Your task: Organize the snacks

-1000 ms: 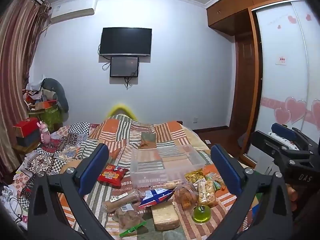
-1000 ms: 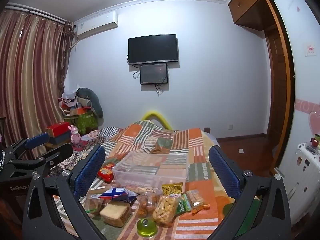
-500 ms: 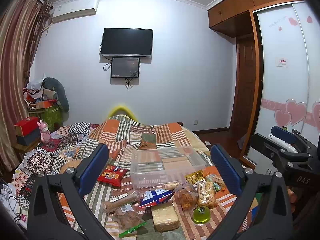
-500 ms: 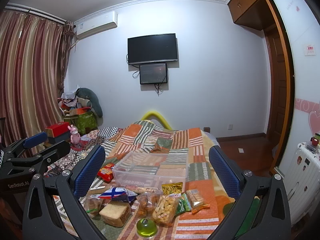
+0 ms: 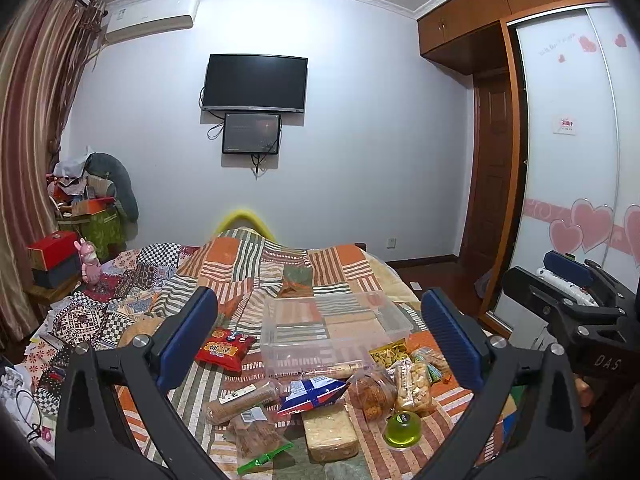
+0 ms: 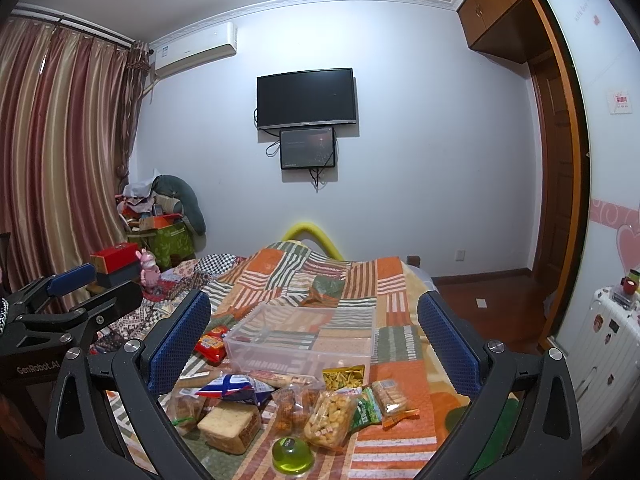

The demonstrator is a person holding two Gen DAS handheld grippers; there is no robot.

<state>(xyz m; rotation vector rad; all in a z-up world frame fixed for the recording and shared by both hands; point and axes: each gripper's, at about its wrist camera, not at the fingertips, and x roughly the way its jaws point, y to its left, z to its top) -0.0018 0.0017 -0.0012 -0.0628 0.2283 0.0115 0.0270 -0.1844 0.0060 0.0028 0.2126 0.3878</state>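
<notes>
A clear plastic bin (image 5: 334, 330) (image 6: 304, 338) sits empty on the patchwork bed. In front of it lie several snacks: a red packet (image 5: 224, 350), a blue-white bag (image 5: 310, 392) (image 6: 230, 388), a bread block (image 5: 330, 432) (image 6: 230, 426), a green jelly cup (image 5: 402, 426) (image 6: 291, 455), bags of fried bites (image 5: 412, 386) (image 6: 330, 418) and a biscuit roll (image 5: 240, 398). My left gripper (image 5: 320, 344) is open and empty, held above the near snacks. My right gripper (image 6: 314, 344) is open and empty too, to the right of the left one.
The patchwork bedspread (image 5: 256, 264) covers the bed. Boxes and a pink toy (image 5: 90, 264) stand on a stool at the left. A wardrobe (image 5: 568, 160) and door are at the right, a white suitcase (image 6: 604, 344) beside the bed.
Both views have shifted very slightly; the snacks and the bin have not moved and both grippers stay open.
</notes>
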